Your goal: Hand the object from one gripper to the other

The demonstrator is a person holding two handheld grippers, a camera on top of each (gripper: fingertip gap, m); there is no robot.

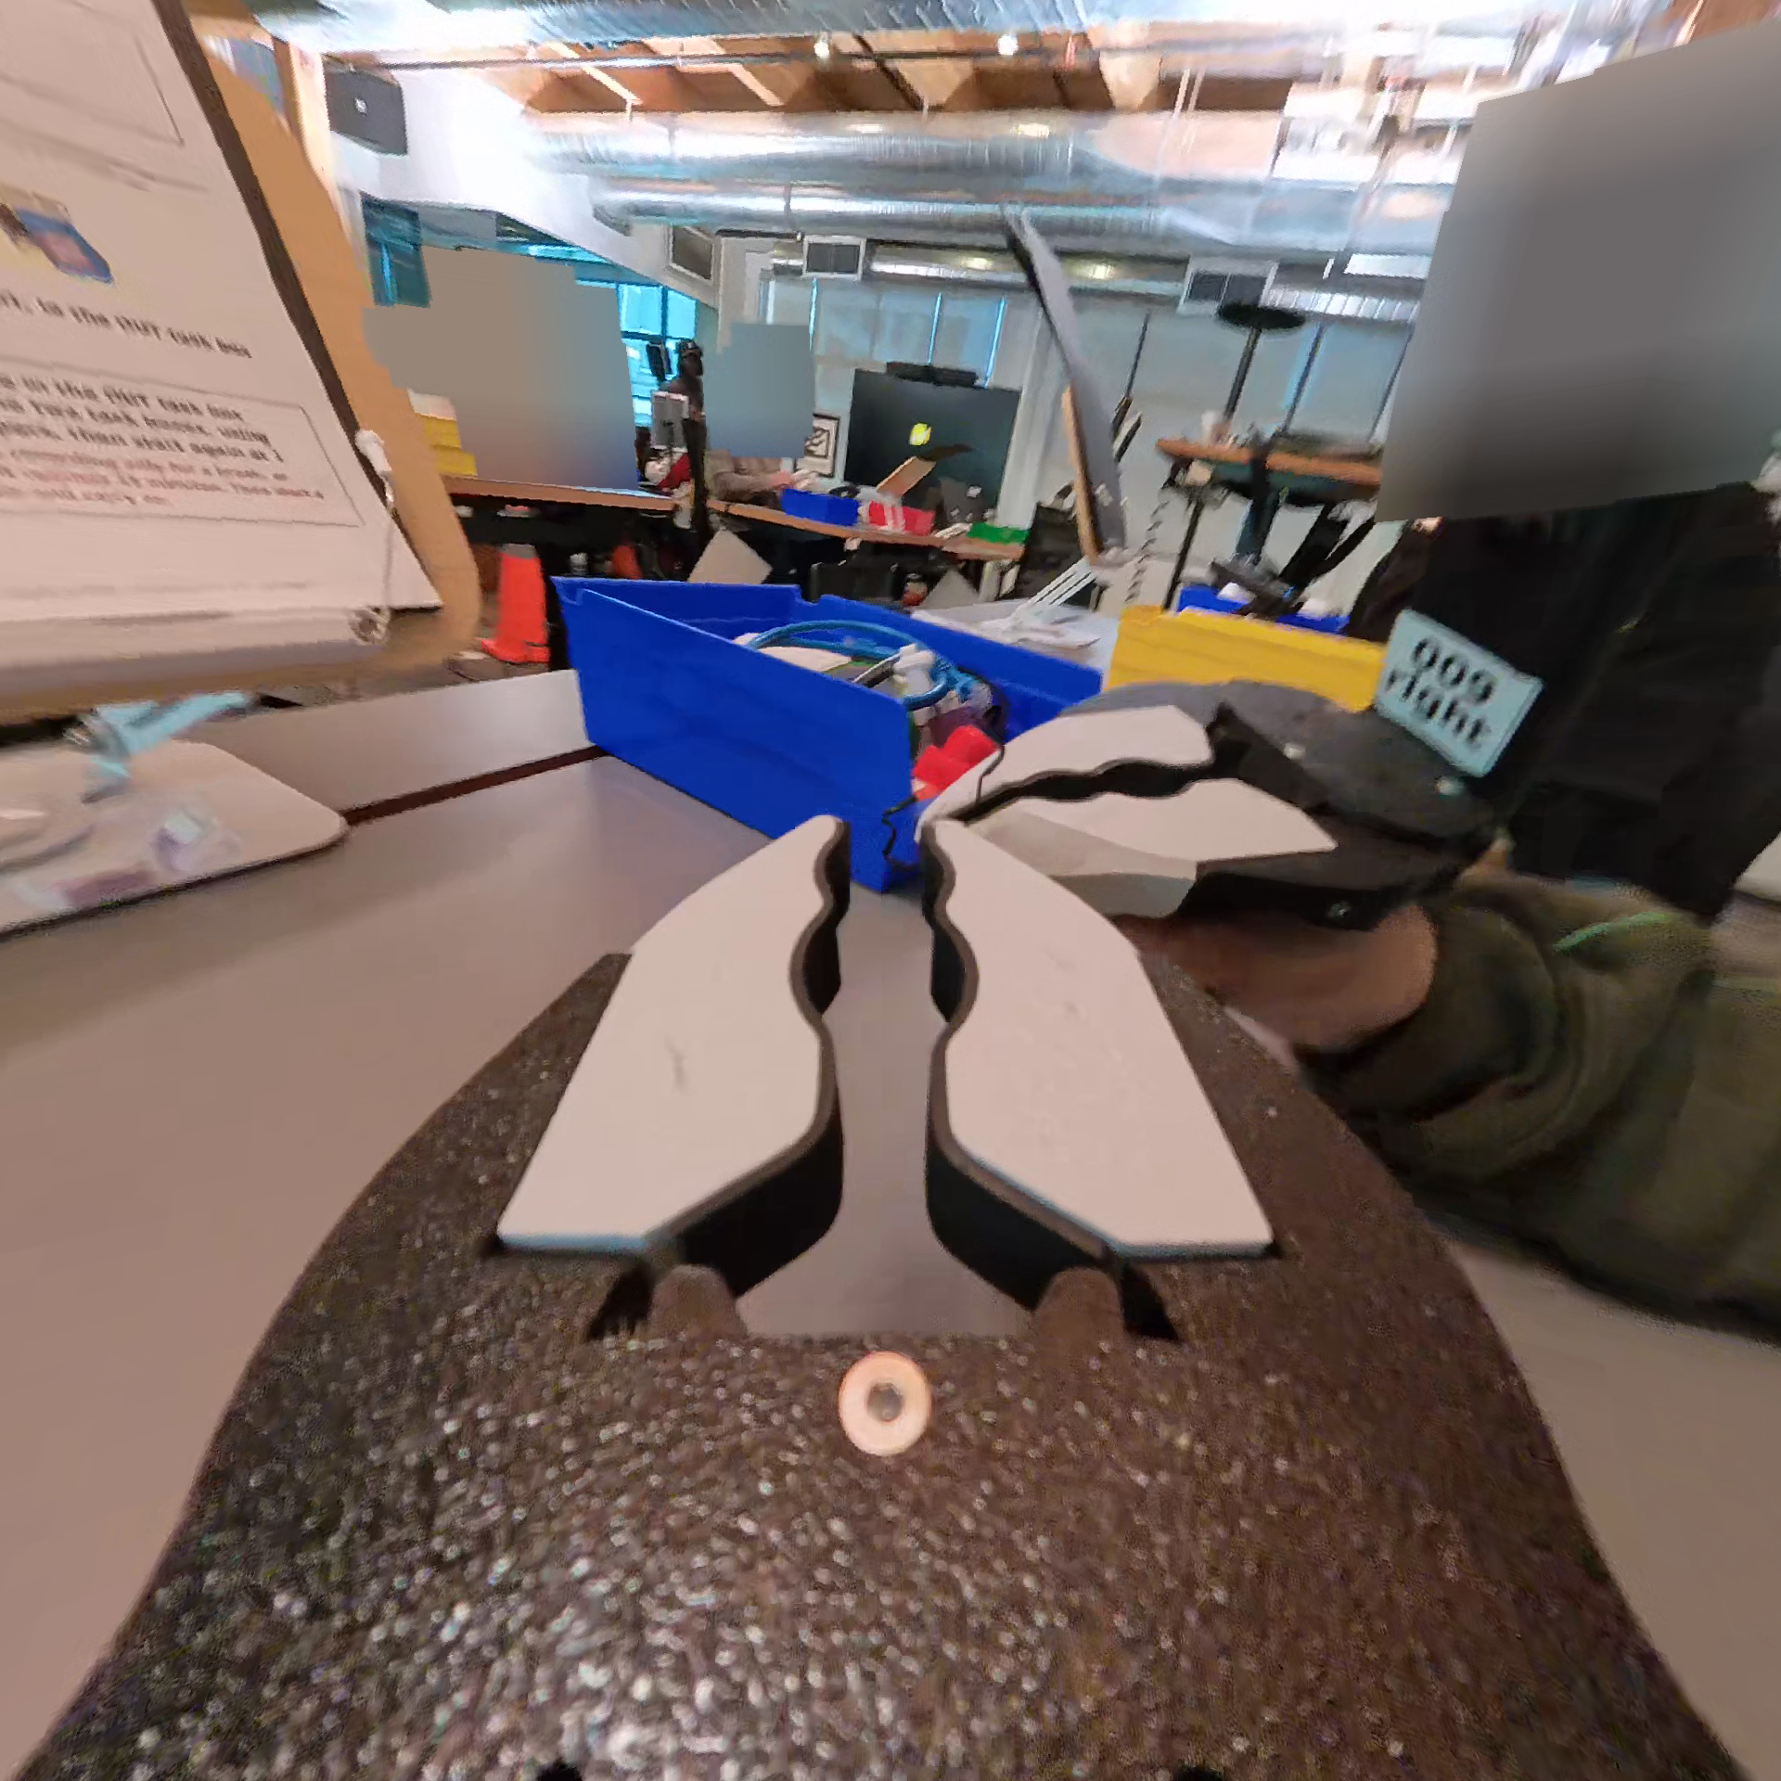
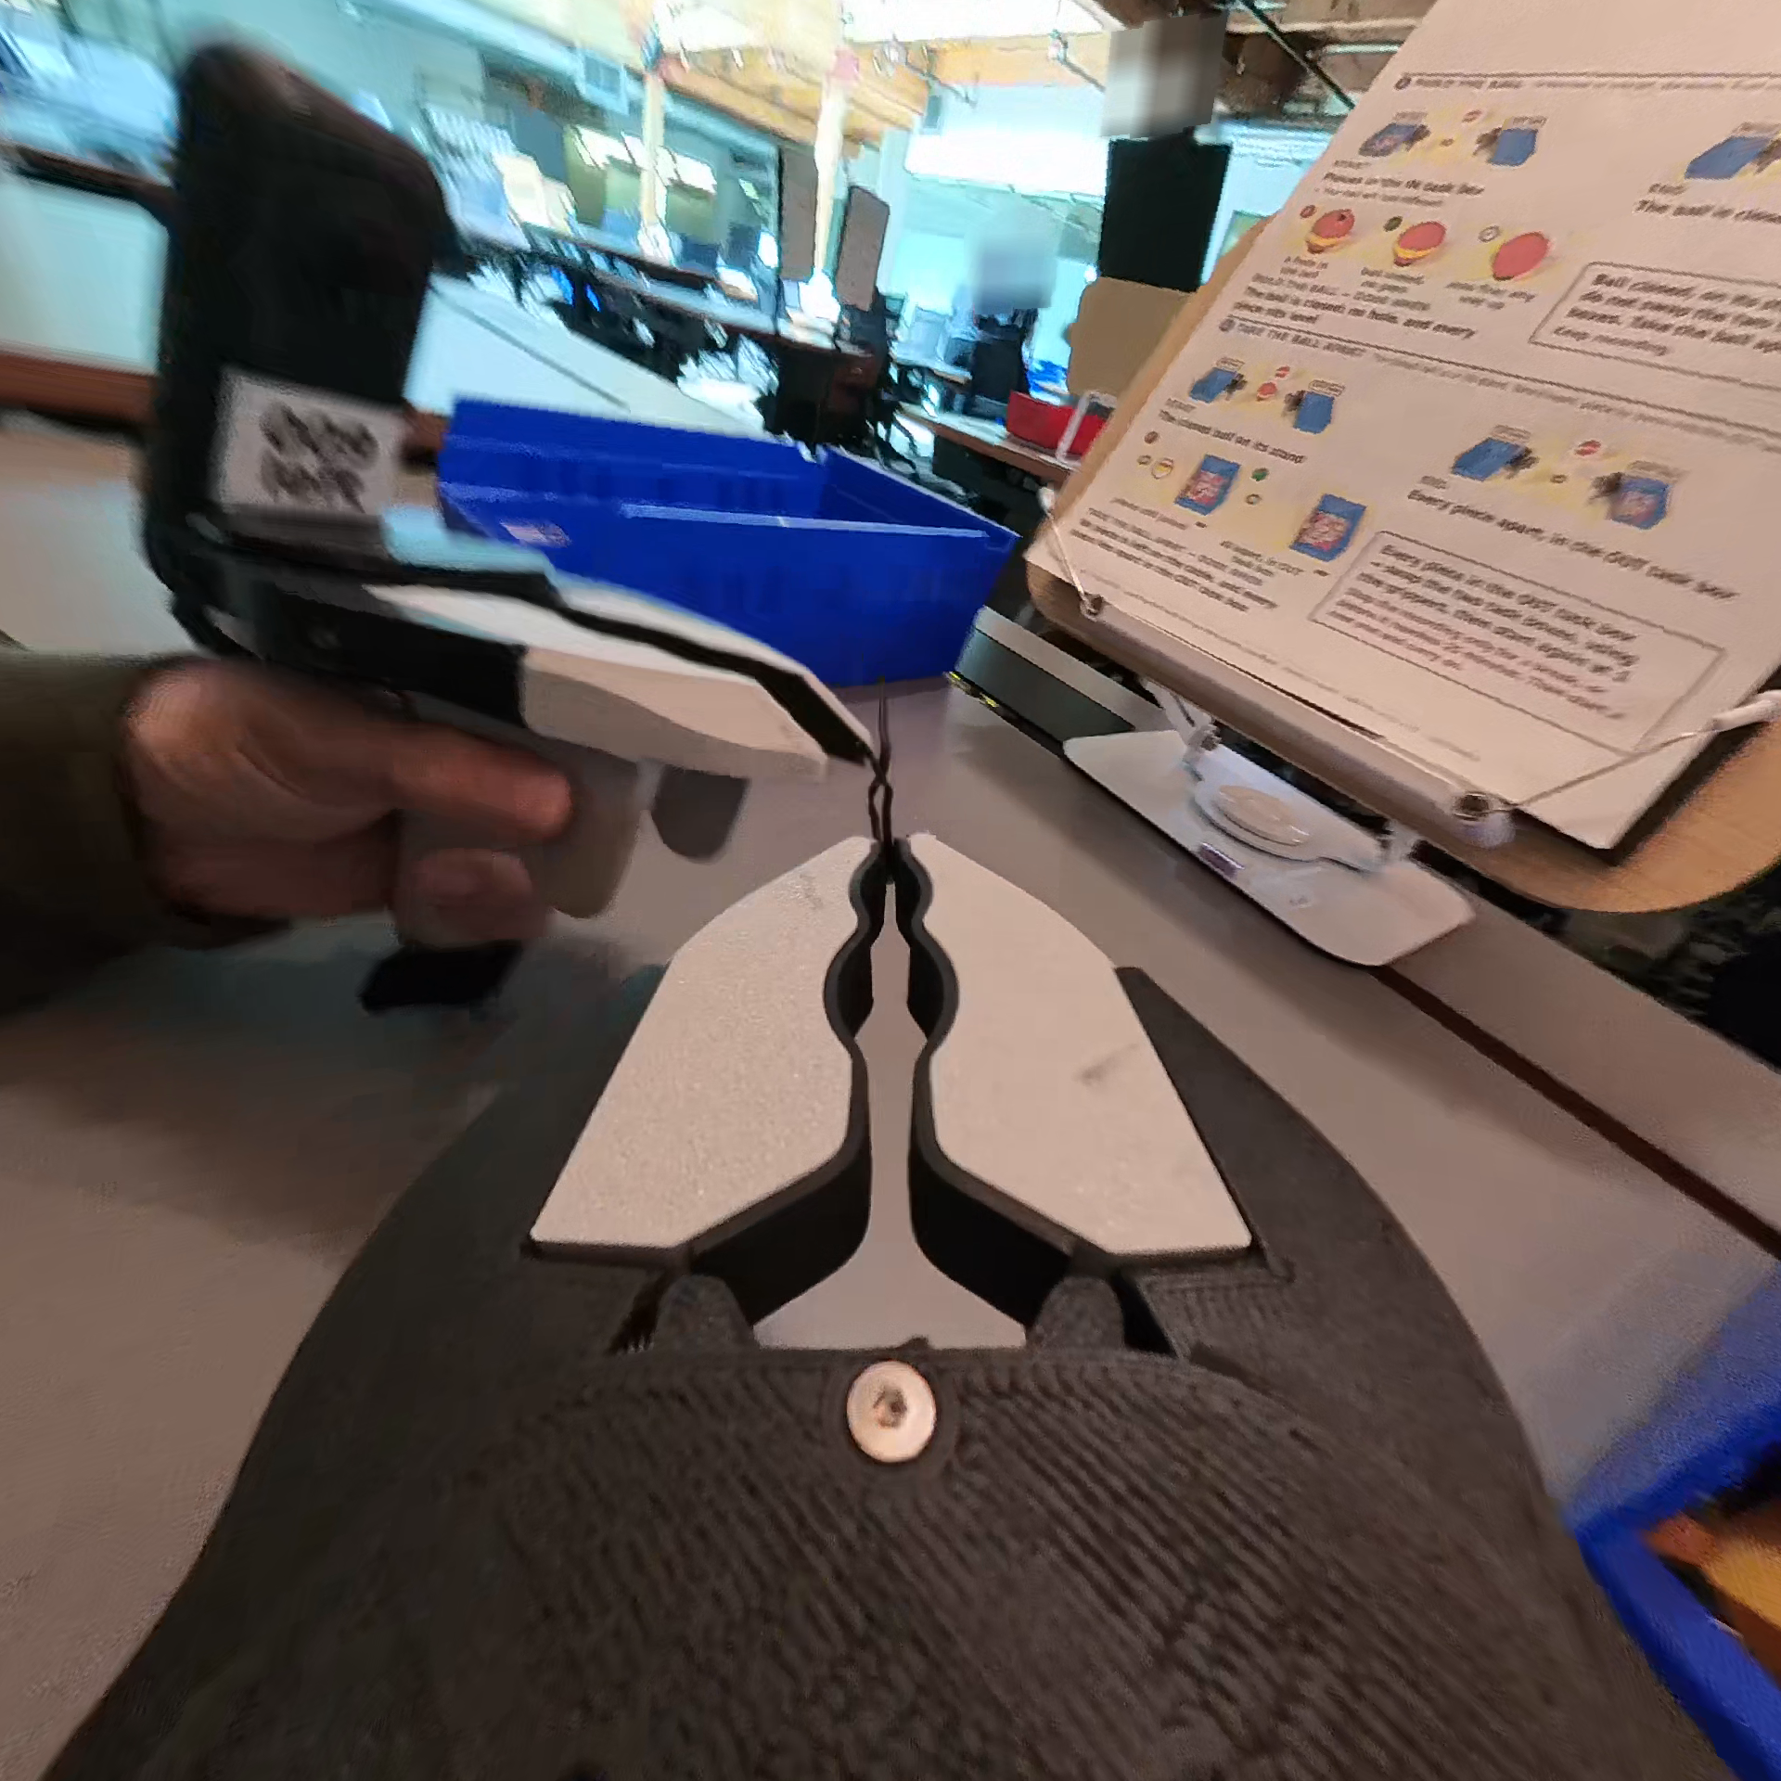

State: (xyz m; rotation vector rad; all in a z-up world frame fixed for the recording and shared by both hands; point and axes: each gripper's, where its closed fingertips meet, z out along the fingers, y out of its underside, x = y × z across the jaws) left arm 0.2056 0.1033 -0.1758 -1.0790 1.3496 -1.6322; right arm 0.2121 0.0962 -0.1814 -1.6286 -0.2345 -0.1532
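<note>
A thin black twisted wire point(image 2: 883, 771) sticks up from my right gripper point(image 2: 891, 848), which is shut on its lower end above the grey table point(image 2: 193, 1205). My left gripper point(image 2: 848, 752) comes in from the left and its tips touch the wire's upper part. In the left wrist view my left gripper point(image 1: 885, 838) is slightly open, and the wire point(image 1: 901, 827) stands in the gap near the right fingertip, not clamped. My right gripper point(image 1: 949, 808) reaches in from the right, tip to tip with the left. A hand holds each gripper.
A blue bin point(image 1: 732, 713) with cables and small parts stands just behind the grippers, and a yellow bin point(image 1: 1243, 655) is to its right. An instruction sheet on a board point(image 2: 1446, 434) with a white base point(image 2: 1282, 867) stands beside them. Another blue bin point(image 2: 1696, 1561) is at the near right. Left and right tips are no more than a few centimetres apart.
</note>
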